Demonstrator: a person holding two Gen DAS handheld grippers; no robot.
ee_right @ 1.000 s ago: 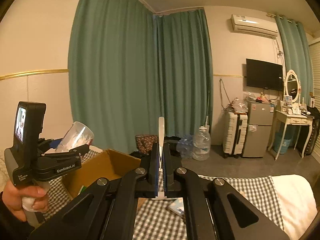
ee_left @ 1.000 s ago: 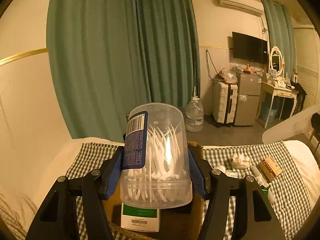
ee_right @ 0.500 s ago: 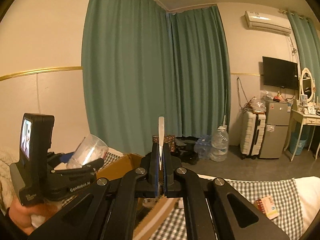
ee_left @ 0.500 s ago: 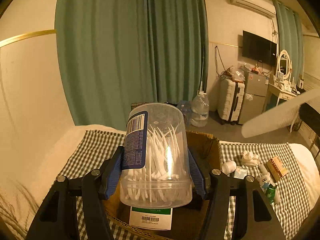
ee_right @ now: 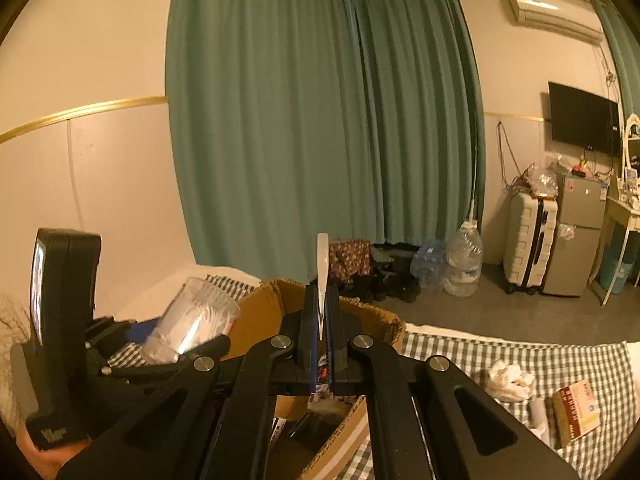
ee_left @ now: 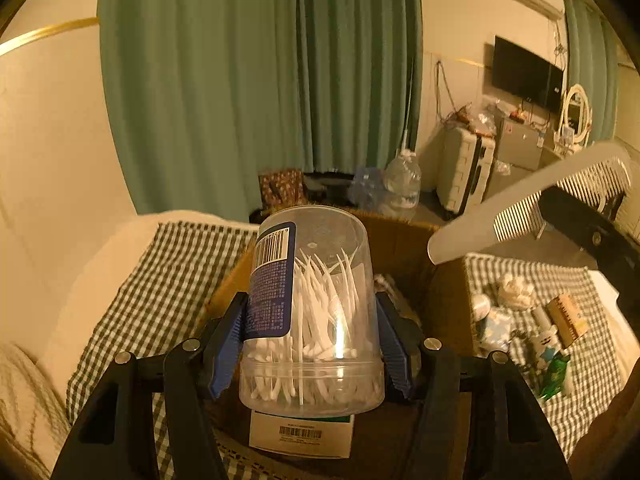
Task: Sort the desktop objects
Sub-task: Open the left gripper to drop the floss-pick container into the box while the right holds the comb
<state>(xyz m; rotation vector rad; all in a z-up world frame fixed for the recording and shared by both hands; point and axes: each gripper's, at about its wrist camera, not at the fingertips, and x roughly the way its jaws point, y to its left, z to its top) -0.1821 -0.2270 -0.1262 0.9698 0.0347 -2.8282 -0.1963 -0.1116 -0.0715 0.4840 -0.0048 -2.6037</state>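
Left claw [ee_left: 310, 344]: clear tub of floss picks [ee_left: 312, 312] clamped between pads, poised over open cardboard box [ee_left: 404, 240]; white carton [ee_left: 301, 432] already seen inside. Right claw [ee_right: 320, 334]: white comb [ee_left: 532, 204] pinched, above box. Unsorted toward checked cloth's right edge: crumpled tissue [ee_left: 516, 290], small bottles [ee_left: 550, 344], brown packet [ee_left: 568, 320].
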